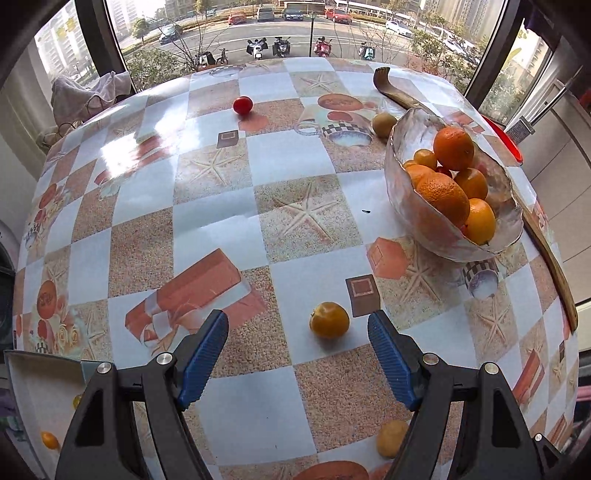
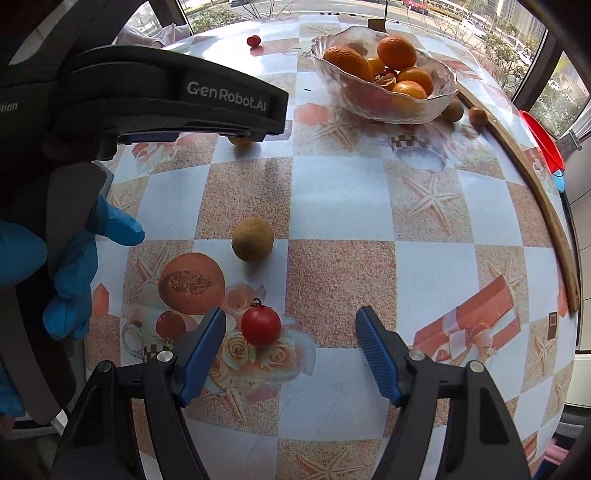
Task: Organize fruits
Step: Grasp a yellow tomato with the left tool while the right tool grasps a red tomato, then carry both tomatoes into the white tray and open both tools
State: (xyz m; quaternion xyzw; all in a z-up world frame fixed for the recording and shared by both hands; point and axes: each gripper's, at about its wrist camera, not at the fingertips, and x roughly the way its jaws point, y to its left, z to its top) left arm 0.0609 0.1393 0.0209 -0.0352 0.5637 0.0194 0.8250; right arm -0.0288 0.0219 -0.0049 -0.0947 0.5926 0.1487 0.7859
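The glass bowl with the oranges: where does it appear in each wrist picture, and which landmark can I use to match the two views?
Left wrist view: the glass bowl stands at the right, above the middle, with its oranges piled inside.
Right wrist view: the glass bowl stands at the top, right of centre.
Shared landmark: the wooden strip along the table's right edge, close behind the bowl in both.

A table (image 1: 207,236) under a glossy checked cloth stands against dark-framed windows (image 1: 236,33); daylight glares on its far left. Outside, a street with parked scooters (image 1: 258,48).
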